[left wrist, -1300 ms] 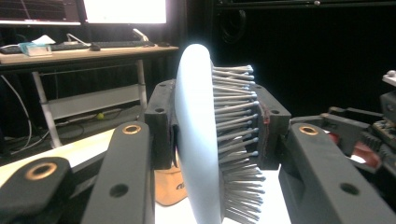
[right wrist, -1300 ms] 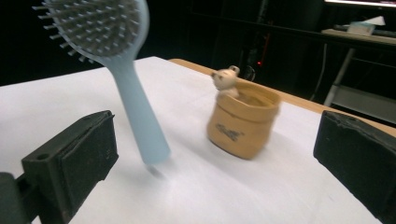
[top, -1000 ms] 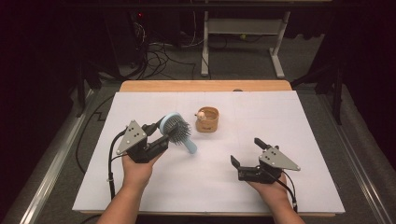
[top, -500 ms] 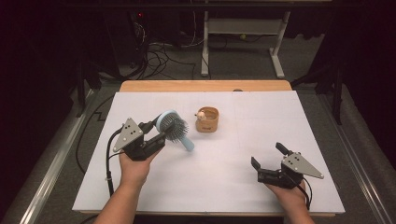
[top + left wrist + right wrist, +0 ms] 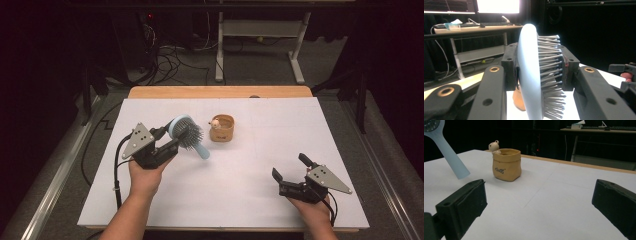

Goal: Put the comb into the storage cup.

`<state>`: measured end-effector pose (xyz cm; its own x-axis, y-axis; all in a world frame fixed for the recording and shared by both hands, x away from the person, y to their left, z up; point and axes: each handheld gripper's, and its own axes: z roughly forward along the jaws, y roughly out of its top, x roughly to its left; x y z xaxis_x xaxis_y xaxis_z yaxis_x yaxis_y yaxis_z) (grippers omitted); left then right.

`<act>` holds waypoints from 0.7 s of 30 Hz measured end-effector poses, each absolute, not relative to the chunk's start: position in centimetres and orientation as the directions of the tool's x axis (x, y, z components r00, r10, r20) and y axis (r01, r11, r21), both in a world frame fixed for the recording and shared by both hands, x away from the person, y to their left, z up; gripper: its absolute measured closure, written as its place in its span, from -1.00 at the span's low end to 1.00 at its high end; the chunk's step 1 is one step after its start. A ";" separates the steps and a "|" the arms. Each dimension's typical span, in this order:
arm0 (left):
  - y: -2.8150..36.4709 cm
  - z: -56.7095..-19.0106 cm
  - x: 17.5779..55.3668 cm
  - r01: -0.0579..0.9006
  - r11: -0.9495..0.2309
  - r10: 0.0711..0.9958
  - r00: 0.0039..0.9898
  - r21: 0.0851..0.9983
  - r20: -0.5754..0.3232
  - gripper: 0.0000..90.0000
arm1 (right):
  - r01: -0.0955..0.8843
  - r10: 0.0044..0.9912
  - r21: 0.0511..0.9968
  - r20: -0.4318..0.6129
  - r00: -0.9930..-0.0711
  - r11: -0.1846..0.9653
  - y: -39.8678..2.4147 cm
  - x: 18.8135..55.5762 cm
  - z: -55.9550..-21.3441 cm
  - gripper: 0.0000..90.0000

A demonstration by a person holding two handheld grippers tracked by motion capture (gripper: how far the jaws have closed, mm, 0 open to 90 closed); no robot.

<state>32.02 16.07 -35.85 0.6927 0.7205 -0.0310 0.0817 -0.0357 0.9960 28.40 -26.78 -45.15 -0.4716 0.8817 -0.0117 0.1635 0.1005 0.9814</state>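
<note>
Now your left tool clenches the blue hairbrush by its head, bristles toward the bench's right edge, handle slanting down toward the near-right corner; your right tool is released.

From my screen the hairbrush looks like smooth pale-blue plastic with a soft sheen on its back, and its bristles are thin grey pins — stiff and slightly shiny. The left hand-held gripper has matt black plastic jaws with brass-looking rings in the screw holes, and a flat grey plate that I take for dull metal. The right hand-held gripper shows the same matt black, its pads faintly grainy. The small pot reads as matt tan ceramic or clay. The bench wears a smooth white paper-like sheet — bare wood at the far edge.
</note>
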 end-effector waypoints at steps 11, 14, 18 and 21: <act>15.7 -34.2 32.7 0.074 -0.024 0.713 0.700 0.997 -0.035 0.32 | 0.163 0.881 0.982 -0.011 -0.473 0.100 -26.8 28.4 -45.2 -1.00; 15.6 -33.6 32.7 0.064 -0.025 0.713 0.701 0.998 -0.027 0.32 | 0.161 0.880 0.982 -0.014 -0.474 0.103 -26.8 28.4 -45.3 -1.00; 15.4 -32.6 32.8 0.051 -0.029 0.712 0.702 0.998 -0.015 0.32 | 0.159 0.880 0.982 -0.016 -0.475 0.104 -26.8 28.4 -45.2 -1.00; 15.2 -32.0 32.9 0.042 -0.035 0.709 0.706 0.998 -0.005 0.32 | 0.156 0.881 0.982 -0.018 -0.474 0.105 -26.7 28.4 -45.2 -1.00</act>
